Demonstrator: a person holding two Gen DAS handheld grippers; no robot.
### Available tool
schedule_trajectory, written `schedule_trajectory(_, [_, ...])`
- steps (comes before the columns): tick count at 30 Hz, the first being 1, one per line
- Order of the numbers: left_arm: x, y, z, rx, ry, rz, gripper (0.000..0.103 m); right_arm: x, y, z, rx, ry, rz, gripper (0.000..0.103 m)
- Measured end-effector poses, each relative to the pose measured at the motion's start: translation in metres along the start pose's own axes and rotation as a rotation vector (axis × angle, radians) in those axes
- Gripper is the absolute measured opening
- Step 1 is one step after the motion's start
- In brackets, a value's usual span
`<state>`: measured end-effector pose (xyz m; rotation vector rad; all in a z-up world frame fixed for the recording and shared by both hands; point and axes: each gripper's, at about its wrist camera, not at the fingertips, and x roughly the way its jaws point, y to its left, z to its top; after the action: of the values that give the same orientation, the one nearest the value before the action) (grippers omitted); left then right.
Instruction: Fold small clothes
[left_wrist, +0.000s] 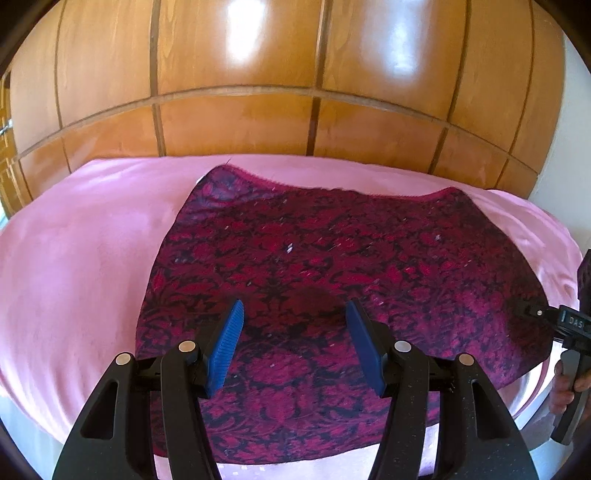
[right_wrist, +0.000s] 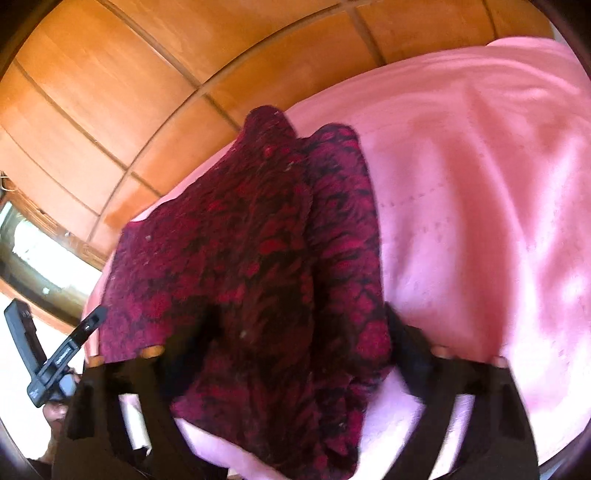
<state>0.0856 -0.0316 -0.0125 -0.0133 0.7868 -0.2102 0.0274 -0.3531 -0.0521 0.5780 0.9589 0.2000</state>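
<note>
Left wrist view: red-and-black patterned cloth (left_wrist: 332, 266) spread nearly flat on a pink sheet (left_wrist: 74, 258) over a bed, wooden panelling (left_wrist: 240, 118) behind. Left hand-held gripper (left_wrist: 295, 332) poised above the near middle of the cloth, blue pads (left_wrist: 225, 347) moderately apart, nothing between them. At the far right edge, the right hand-held gripper (left_wrist: 554, 325) at the cloth's right side, with a hand (left_wrist: 565, 384) on its handle.

Right wrist view: blurred. Right hand-held gripper (right_wrist: 299, 332) with a bunched ridge of the cloth (right_wrist: 258, 240) rising between its black fingers (right_wrist: 413, 350); fingertips hidden by fabric, so impossible to tell whether actually pinching or merely straddling. Left hand-held gripper (right_wrist: 55, 365) visible at lower left.

Probably the start of a fold from the right side. Best done by pinching only the edge layer, not a thick bunch; lifting low and carrying across evenly; steadying the opposite side with the left tool; avoiding snagging the pink sheet underneath.
</note>
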Motion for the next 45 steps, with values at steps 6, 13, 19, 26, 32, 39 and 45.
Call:
schedule_trajectory(6, [0.011,-0.010,-0.001,0.027,0.039,-0.046,0.057,-0.003,0.003,0.002,-0.005,0.025,0.014,0.056])
schedule_trajectory(13, [0.024,0.006,-0.001,-0.053,0.085,-0.132,0.057,-0.020,0.032,0.015,-0.019,0.024,0.040,0.038])
schedule_trajectory(19, [0.029,0.021,-0.002,-0.109,0.095,-0.217,0.054,-0.041,0.079,0.028,-0.099,-0.020,0.088,0.034])
schedule_trajectory(26, [0.027,0.041,-0.001,-0.187,0.094,-0.293,0.044,-0.036,0.164,0.037,-0.246,-0.035,0.187,0.032])
schedule_trajectory(32, [0.009,0.091,-0.004,-0.312,0.070,-0.395,0.038,0.002,0.236,0.018,-0.381,0.016,0.232,0.031])
schedule_trajectory(39, [-0.024,0.168,-0.007,-0.474,-0.001,-0.486,0.038,0.047,0.301,-0.025,-0.548,0.057,0.206,0.031])
schedule_trajectory(45, [-0.036,0.190,0.009,-0.518,-0.028,-0.626,0.057,0.083,0.333,-0.075,-0.744,0.079,0.122,0.032])
